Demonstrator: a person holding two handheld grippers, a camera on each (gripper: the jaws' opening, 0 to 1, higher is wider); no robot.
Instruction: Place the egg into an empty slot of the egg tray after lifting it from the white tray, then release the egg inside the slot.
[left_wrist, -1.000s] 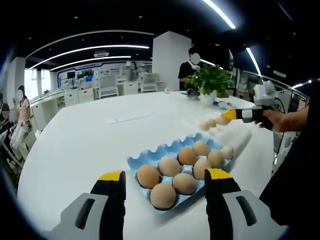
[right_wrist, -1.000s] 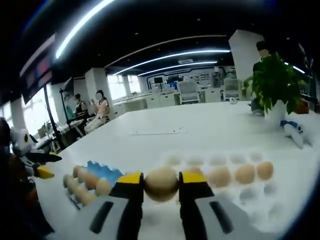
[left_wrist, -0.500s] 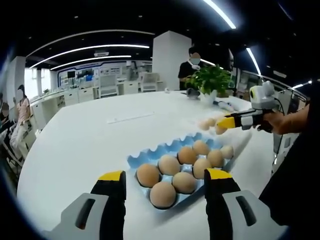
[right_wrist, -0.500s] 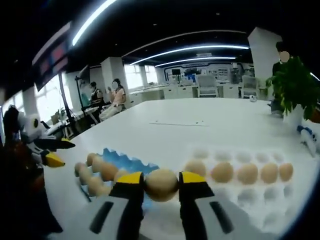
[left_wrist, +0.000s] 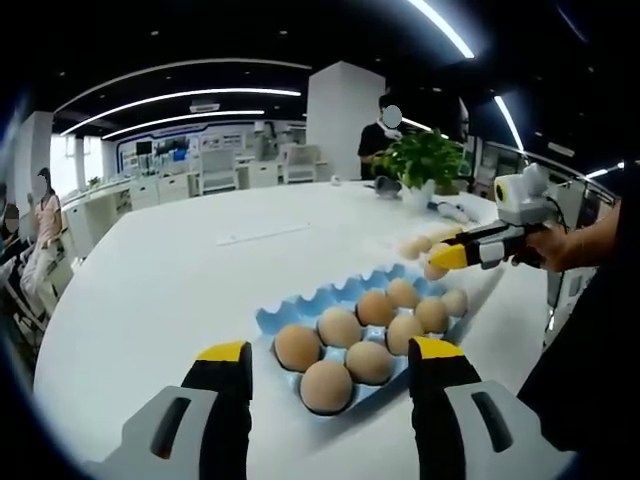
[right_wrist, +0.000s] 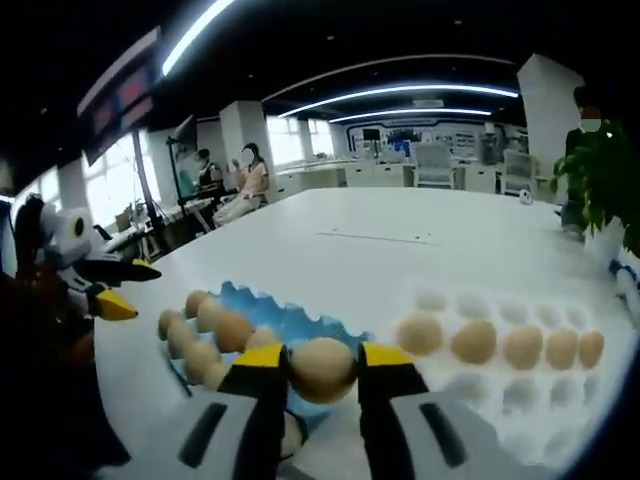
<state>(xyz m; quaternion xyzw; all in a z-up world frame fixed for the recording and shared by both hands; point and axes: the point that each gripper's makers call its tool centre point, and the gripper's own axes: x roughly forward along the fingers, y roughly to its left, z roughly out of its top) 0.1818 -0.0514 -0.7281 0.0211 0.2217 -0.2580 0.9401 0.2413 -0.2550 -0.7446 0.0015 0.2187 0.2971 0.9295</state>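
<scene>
- Left claw (left_wrist: 328, 385): jaws spread wide, holding nothing, above the near edge of the blue egg tray (left_wrist: 300, 318) on the white surface (left_wrist: 150, 290).
- Right claw (right_wrist: 323, 380): clamped on the egg (right_wrist: 323, 368), carried above the blue tray's edge nearest the white tray (right_wrist: 520, 395).
- Step in hand, as I judge it: the carry. Next comes lowering over an empty slot, then parting the jaws gently.

Place: I am in an open-plan office.
Evidence: desks and chairs (left_wrist: 215, 170) beyond my long white table (left_wrist: 150, 280), ceiling light strips (left_wrist: 180, 97).
</scene>
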